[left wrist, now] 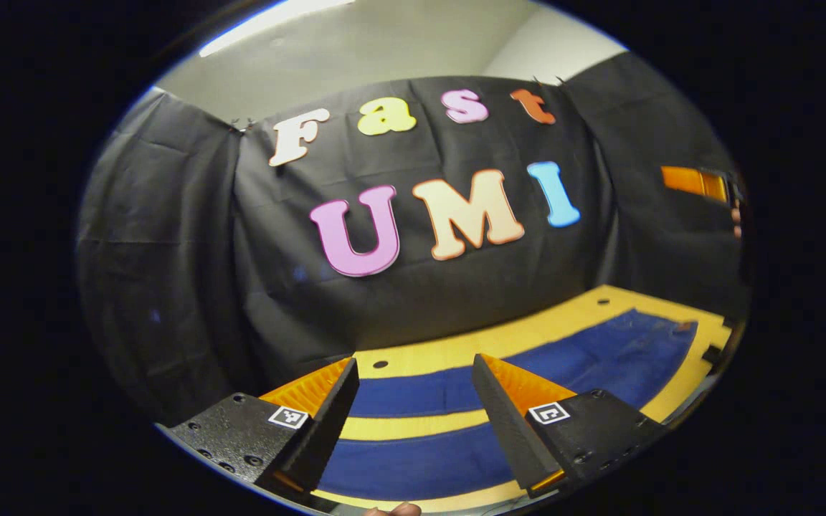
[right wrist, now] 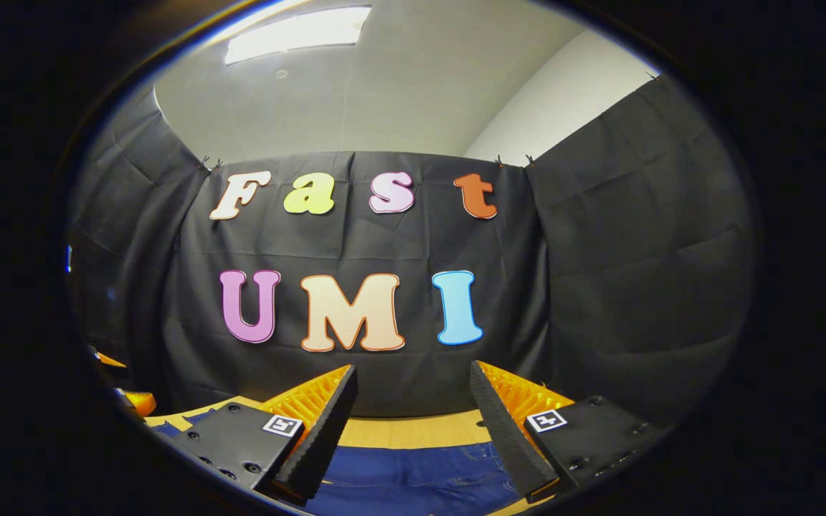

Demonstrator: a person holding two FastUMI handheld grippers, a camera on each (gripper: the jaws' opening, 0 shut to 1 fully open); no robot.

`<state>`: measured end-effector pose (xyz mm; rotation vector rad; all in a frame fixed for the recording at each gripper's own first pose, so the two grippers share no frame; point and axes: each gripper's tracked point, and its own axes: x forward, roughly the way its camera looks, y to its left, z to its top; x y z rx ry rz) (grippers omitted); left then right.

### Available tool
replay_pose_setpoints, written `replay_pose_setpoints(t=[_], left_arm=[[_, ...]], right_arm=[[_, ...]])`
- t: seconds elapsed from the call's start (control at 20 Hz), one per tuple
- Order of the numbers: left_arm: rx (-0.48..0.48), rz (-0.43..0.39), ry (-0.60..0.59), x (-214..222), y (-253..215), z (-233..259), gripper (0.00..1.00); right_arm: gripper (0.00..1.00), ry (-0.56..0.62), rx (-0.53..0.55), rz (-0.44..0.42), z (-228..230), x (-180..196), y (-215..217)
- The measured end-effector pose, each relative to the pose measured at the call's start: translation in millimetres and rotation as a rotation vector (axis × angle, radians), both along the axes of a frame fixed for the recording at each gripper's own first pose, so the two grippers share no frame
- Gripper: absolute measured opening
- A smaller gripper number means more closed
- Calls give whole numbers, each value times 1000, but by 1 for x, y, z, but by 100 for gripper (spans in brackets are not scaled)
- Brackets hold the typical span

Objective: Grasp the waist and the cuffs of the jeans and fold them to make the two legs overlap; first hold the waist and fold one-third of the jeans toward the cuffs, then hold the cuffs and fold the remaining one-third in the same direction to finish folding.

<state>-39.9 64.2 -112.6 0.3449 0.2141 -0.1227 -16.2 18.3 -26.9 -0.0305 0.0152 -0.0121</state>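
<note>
Blue jeans (left wrist: 599, 358) lie flat on the yellow wooden table (left wrist: 456, 347). Their two legs run as separate bands toward the left, with a strip of table between them. The waist end (left wrist: 675, 331) lies at the right. My left gripper (left wrist: 415, 362) hovers open above the legs and holds nothing. My right gripper (right wrist: 413, 370) is open too, above the denim (right wrist: 413, 480) near the pockets, fingers apart and not touching it. Part of my right gripper (left wrist: 696, 181) shows high at the far right of the left gripper view, with a hand (left wrist: 736, 218) beside it.
The black cloth wall (right wrist: 599, 287) closes off the table's far side and both ends. The table has small holes (left wrist: 380, 364) along its far strip. A fingertip (left wrist: 391, 510) shows at the bottom of the left gripper view. A piece of gripper (right wrist: 133, 401) shows at the left edge.
</note>
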Motion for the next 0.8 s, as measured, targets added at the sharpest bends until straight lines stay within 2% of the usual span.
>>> replay_pose_setpoints(t=[0.05,0.1,0.25,0.5,0.65,0.8], left_arm=[[43,-12,27,-4,8,-10,100],[78,-25,60,-7,15,-23,95],[154,-70,155,-23,35,-61,95],[394,-211,332,-51,65,-132,95],[440,-249,430,-63,79,-168,95],[538,-284,485,-71,90,-196,95]], right_arm=[[97,9,-1,-7,-5,-2,1],[96,15,-3,-12,-10,-5,1],[96,37,-10,-34,-23,-11,2],[97,78,-40,-63,-44,-25,-2],[96,103,-59,-76,-49,-31,-7],[96,116,-76,-94,-52,-37,-16]])
